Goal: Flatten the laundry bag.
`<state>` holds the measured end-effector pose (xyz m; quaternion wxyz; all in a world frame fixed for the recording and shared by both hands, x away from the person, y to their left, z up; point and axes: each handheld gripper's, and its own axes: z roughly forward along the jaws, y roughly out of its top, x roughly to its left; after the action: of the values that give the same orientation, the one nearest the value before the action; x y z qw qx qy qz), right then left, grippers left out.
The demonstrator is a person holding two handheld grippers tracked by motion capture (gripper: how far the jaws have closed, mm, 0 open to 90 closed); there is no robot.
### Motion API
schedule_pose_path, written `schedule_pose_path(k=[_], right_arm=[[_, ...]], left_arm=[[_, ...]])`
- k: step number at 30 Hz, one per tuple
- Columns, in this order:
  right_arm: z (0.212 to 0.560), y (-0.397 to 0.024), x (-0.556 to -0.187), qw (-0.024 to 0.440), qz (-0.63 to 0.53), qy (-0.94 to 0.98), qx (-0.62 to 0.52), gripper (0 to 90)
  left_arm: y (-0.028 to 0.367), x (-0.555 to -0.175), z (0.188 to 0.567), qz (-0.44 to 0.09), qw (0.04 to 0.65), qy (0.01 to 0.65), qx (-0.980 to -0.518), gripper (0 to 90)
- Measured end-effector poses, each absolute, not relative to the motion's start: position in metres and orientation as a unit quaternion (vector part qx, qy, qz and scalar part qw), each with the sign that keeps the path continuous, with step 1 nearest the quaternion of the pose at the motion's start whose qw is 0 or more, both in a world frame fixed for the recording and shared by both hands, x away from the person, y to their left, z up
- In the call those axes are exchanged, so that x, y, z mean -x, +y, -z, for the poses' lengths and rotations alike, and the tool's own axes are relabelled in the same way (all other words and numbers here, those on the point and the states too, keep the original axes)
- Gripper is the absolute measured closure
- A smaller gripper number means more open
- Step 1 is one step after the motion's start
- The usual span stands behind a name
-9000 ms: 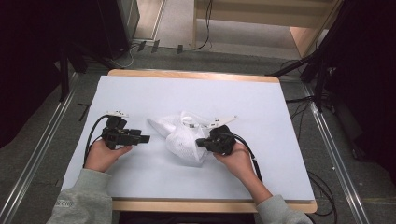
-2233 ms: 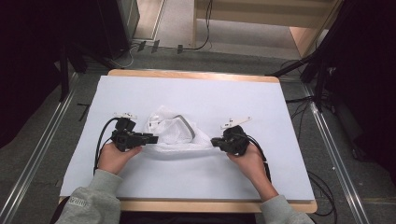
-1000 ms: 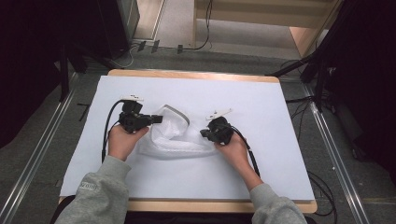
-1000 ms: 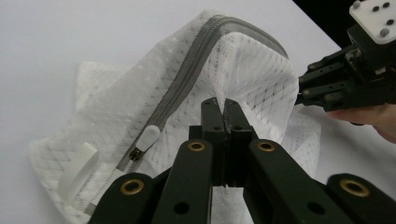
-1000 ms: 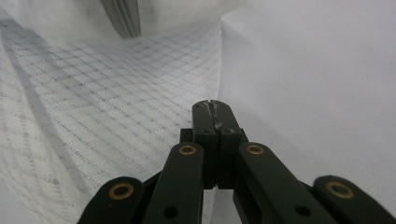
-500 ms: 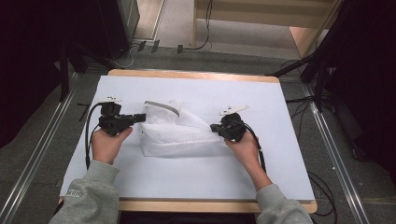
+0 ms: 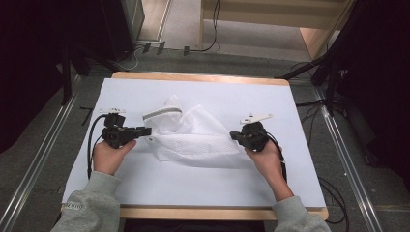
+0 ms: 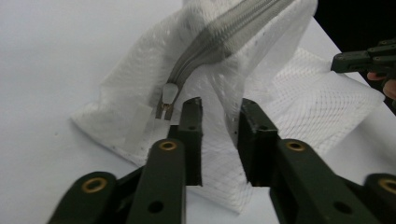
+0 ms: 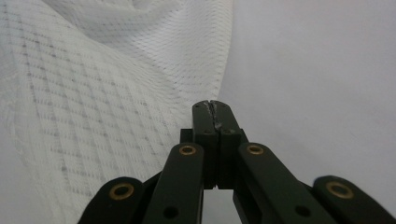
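Lying mid-table: white mesh bag [image 7: 193, 137], zipper [image 7: 162, 112] at 10 o'clock. Left gripper [image 8: 218, 116] just opening, jaws parted around mesh, unclamped. Right gripper [image 9: 214, 108] clenched, mesh edge apparently pinched.

My left gripper [image 7: 145, 130] sits at about nine o'clock on the white table top [image 7: 203, 188], its jaws pointing toward three o'clock at the edge of the white mesh bag [image 7: 193, 137]. They have just been opening; whether they touch the mesh I can't quite tell from up here. The bag's grey zipper [image 7: 162, 113] lifts toward eleven o'clock. My right gripper [image 7: 234, 136], at three o'clock, meets the bag's far corner.
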<state>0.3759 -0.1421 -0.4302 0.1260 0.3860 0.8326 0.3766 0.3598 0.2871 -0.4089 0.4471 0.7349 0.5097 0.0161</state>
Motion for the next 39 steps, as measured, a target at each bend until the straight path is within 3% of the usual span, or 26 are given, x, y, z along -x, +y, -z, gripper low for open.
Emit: schedule_pose_path(k=[5, 12, 15, 22, 35, 39], right_arm=[[0.431, -0.165, -0.374, 0.133, -0.375, 0.822, -0.407, 90.0], [0.434, -0.183, -0.374, 0.137, -0.371, 0.812, -0.429, 89.5], [0.435, -0.192, -0.376, 0.134, -0.400, 0.797, -0.431, 75.2], [0.434, -0.189, -0.388, 0.139, -0.426, 0.788, -0.423, 69.5], [0.461, -0.164, -0.433, 0.092, -0.388, 0.804, -0.442, 58.5], [0.470, -0.156, -0.439, 0.088, -0.375, 0.811, -0.442, 61.9]], left_arm=[[0.283, -0.359, 0.407, -0.020, 0.453, 0.497, -0.740, 56.7], [0.290, -0.354, 0.403, -0.033, 0.454, 0.493, -0.741, 49.9], [0.296, -0.356, 0.405, -0.038, 0.447, 0.498, -0.742, 48.9], [0.297, -0.378, 0.422, -0.049, 0.419, 0.506, -0.752, 49.3], [0.276, -0.425, 0.440, -0.029, 0.413, 0.483, -0.772, 49.7], [0.268, -0.429, 0.445, -0.010, 0.398, 0.481, -0.781, 66.2]])
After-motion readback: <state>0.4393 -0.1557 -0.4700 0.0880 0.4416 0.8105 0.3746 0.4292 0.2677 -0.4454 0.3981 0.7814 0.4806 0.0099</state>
